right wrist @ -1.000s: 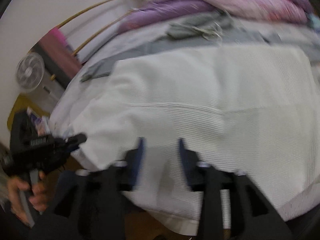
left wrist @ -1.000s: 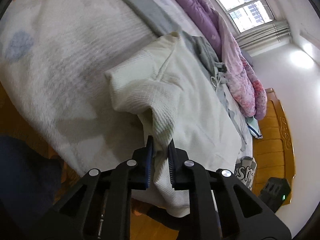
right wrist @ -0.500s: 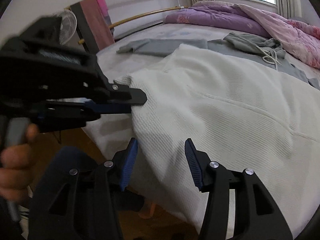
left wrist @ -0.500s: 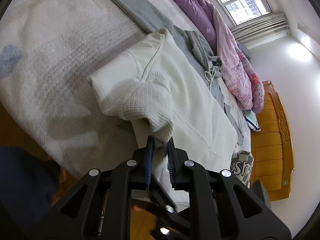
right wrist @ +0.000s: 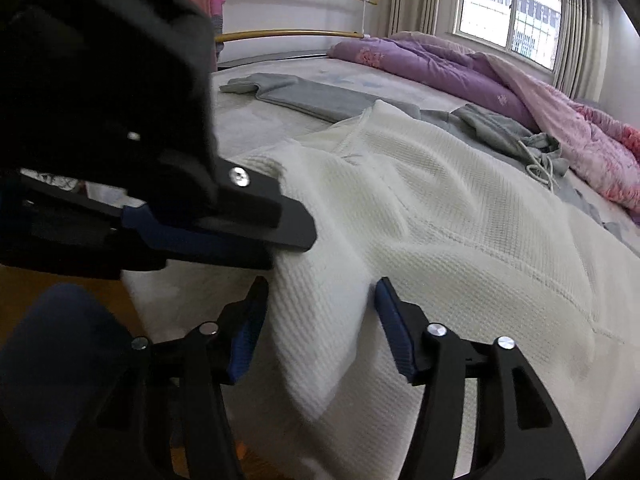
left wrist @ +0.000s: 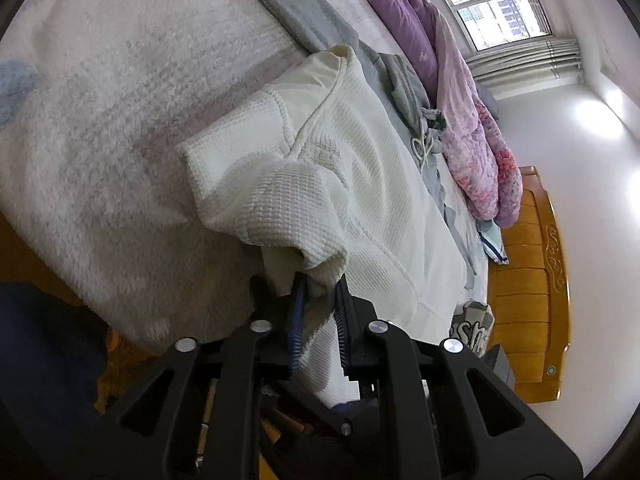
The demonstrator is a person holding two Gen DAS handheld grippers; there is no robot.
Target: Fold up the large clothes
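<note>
Two claws work at the near edge of the bed [right wrist: 256, 128], where a white waffle-knit garment [right wrist: 460, 216] lies spread, its hem hanging over the side. The left claw [left wrist: 318, 312] is clenched on a bunched fold of that garment, with cloth pinched between its blue pads. The right claw [right wrist: 320, 320] stands released, fingers wide, straddling the drooping fabric just below the left one; whether its pads touch the cloth is hard to tell. Farther back lie a grey garment [right wrist: 312, 96] and a purple-pink quilt [right wrist: 500, 92].
</note>
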